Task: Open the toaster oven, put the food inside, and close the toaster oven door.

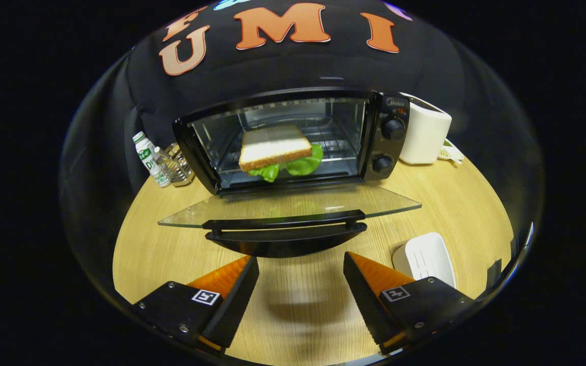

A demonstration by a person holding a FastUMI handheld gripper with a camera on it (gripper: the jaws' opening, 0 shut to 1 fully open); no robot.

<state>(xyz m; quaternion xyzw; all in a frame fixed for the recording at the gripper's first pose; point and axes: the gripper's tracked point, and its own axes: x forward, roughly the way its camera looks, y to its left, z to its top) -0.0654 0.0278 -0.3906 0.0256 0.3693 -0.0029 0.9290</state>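
Pale wooden tabletop (171, 254), black toaster oven (293, 140) with glass door (293, 206) dropped flat, bread-and-lettuce sandwich (277, 152) on rack; gripper (300, 284) spread wide, empty, ready to lift door.

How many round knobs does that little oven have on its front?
2. Both sit on the toaster oven's control panel, right of the open door: upper knob and lower knob directly beneath it. The gripper hangs open before the door, holding nothing.

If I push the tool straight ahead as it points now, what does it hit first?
Most likely the handle of the open oven door, just ahead of the tool; its fingers are open and empty. Height is hard to judge.
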